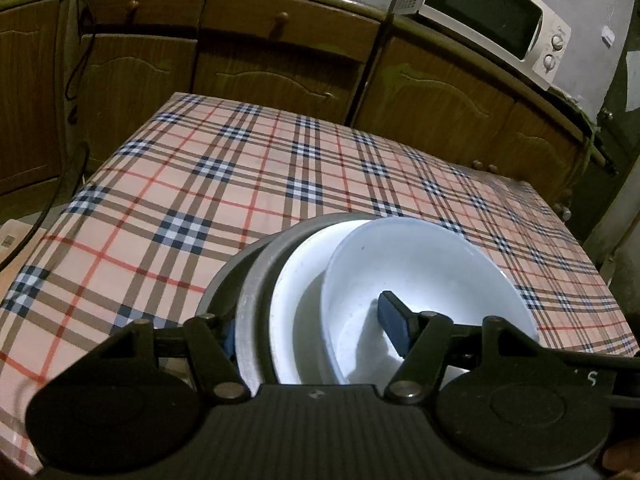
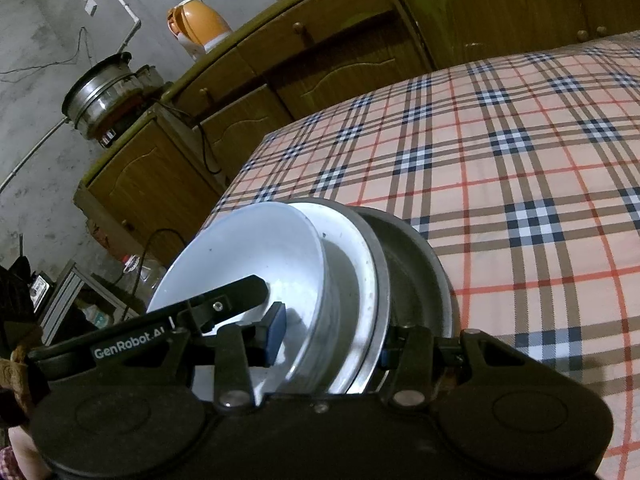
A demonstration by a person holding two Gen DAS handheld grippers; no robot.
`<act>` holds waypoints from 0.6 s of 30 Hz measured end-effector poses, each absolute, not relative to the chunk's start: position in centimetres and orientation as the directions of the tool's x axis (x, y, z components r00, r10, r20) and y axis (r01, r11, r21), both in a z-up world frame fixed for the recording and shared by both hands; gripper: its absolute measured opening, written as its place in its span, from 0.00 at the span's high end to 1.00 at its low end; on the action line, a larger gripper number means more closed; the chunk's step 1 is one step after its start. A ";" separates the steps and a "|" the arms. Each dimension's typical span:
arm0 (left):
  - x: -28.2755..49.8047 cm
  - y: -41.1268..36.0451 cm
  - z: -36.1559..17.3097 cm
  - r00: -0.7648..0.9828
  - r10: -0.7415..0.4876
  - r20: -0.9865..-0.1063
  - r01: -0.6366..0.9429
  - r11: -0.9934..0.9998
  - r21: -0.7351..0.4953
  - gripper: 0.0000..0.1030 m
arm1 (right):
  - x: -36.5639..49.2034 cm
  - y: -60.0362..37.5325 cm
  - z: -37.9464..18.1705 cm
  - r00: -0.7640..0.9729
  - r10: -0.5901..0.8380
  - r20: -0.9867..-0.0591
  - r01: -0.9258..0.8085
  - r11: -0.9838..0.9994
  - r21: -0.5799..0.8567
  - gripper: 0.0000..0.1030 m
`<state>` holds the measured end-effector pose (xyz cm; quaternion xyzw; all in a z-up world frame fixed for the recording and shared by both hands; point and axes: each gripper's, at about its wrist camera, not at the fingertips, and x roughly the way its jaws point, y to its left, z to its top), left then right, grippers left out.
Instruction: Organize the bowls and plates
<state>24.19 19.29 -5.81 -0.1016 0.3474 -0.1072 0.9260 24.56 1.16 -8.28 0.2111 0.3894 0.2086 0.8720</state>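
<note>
Stack: a white bowl (image 1: 432, 280) nested in a white dish (image 1: 296, 300), both inside a grey metal plate (image 1: 250, 320), with a second grey metal plate (image 2: 416, 280) behind; the whole stack is tilted on edge.
Where the stack is: over the near edge of the plaid tabletop (image 1: 240, 184), on the side opposite the cabinets (image 1: 280, 52); whether its lower rim touches the tabletop is hidden by the tools.
Left tool (image 1: 312, 332): jaws spread wide around the stack, one blue pad inside the white bowl and the other behind the grey plates; it looks clamped on the stack.
Right tool (image 2: 332, 344): the same hold from the other side, one blue pad on the bowl's inner face, the other finger behind the grey plates; jaws wide, seemingly pressing on the stack.
Landmarks: a microwave (image 1: 496, 16) stands on the counter above the cabinets; an orange kettle (image 2: 200, 28) stands further along it.
Step in hand: judged to be carrying or placing the gathered stack with both tools.
Next move: probably level the stack and lower it flat on the tabletop, both tools moving together, then release.
Risk: the tilted bowl could slide out of the dish if either grip loosens.
</note>
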 end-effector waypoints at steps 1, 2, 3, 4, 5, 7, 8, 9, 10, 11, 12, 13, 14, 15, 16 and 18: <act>24.2 19.3 -5.9 0.735 -0.269 -0.622 0.127 0.956 -0.263 0.34 | 24.6 1.2 -8.3 0.610 0.528 -0.591 -0.199 0.824 0.531 0.49; 24.3 19.4 -5.9 0.735 -0.269 -0.622 0.127 0.956 -0.263 0.34 | 24.6 1.2 -8.4 0.609 0.528 -0.591 -0.200 0.824 0.530 0.49; 24.2 19.3 -5.9 0.735 -0.269 -0.622 0.128 0.956 -0.263 0.34 | 24.7 1.2 -8.5 0.609 0.529 -0.591 -0.201 0.824 0.530 0.49; 24.3 19.3 -6.0 0.734 -0.269 -0.624 0.128 0.957 -0.261 0.34 | 24.8 1.2 -8.5 0.608 0.529 -0.592 -0.199 0.823 0.531 0.48; 24.3 19.3 -6.0 0.733 -0.268 -0.626 0.128 0.957 -0.260 0.34 | 24.8 1.2 -8.6 0.606 0.530 -0.593 -0.199 0.823 0.532 0.48; 24.5 19.4 -6.2 0.729 -0.268 -0.630 0.127 0.957 -0.260 0.34 | 25.0 1.2 -8.8 0.603 0.531 -0.596 -0.197 0.823 0.533 0.48; 24.5 19.4 -6.3 0.728 -0.268 -0.631 0.126 0.957 -0.262 0.34 | 25.0 1.3 -8.9 0.603 0.530 -0.596 -0.196 0.823 0.533 0.48; 24.6 19.4 -6.4 0.727 -0.269 -0.632 0.125 0.956 -0.264 0.34 | 25.0 1.3 -8.9 0.603 0.529 -0.597 -0.196 0.824 0.532 0.48; 24.6 19.5 -6.5 0.726 -0.272 -0.632 0.124 0.955 -0.268 0.34 | 25.0 1.4 -8.9 0.604 0.527 -0.597 -0.198 0.826 0.528 0.48; 24.6 19.5 -6.5 0.726 -0.272 -0.631 0.123 0.955 -0.271 0.34 | 25.1 1.4 -8.9 0.605 0.526 -0.598 -0.200 0.827 0.526 0.48; 24.6 19.5 -6.5 0.726 -0.272 -0.631 0.123 0.955 -0.271 0.34 | 25.1 1.4 -8.9 0.604 0.526 -0.598 -0.201 0.827 0.524 0.48; 24.6 19.5 -6.5 0.726 -0.272 -0.631 0.123 0.955 -0.271 0.34 | 25.2 1.5 -8.9 0.604 0.526 -0.599 -0.202 0.828 0.523 0.48; 24.6 19.5 -6.5 0.726 -0.273 -0.631 0.122 0.954 -0.272 0.34 | 25.2 1.5 -8.9 0.604 0.525 -0.599 -0.203 0.829 0.521 0.48; 24.7 19.5 -6.5 0.725 -0.271 -0.633 0.122 0.955 -0.270 0.34 | 25.3 1.5 -9.0 0.605 0.522 -0.601 -0.204 0.831 0.517 0.48; 24.7 19.3 -6.6 0.724 -0.267 -0.637 0.121 0.957 -0.263 0.34 | 25.2 1.6 -9.0 0.607 0.518 -0.603 -0.207 0.835 0.509 0.48; 24.7 19.4 -6.6 0.724 -0.267 -0.637 0.120 0.957 -0.264 0.34 | 25.3 1.6 -9.0 0.607 0.515 -0.606 -0.210 0.839 0.502 0.48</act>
